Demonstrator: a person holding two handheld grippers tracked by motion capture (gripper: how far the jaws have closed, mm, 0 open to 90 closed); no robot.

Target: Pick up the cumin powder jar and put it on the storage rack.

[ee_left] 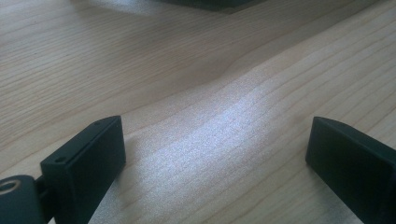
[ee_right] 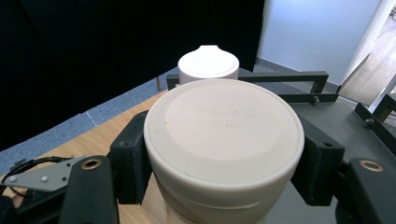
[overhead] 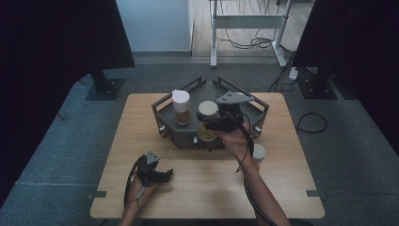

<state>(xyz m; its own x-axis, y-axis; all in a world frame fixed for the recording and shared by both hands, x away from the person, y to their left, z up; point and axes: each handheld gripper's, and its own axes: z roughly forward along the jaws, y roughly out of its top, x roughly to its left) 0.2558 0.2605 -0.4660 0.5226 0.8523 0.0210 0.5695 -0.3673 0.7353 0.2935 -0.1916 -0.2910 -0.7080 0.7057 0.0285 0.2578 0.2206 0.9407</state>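
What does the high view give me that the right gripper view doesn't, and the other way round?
High view alone: the left gripper low on the wooden table, jaws apart, and a third jar by the person's right forearm. Right gripper view alone: faint raised lettering on the held jar's lid. Both: the right gripper shut on that jar, the white-lidded jar behind it, and the dark tray.

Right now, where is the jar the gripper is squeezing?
In the high view the held jar sits mid-table at the dark tray's front edge, just right of the white-lidded jar. The right gripper clamps its lid.
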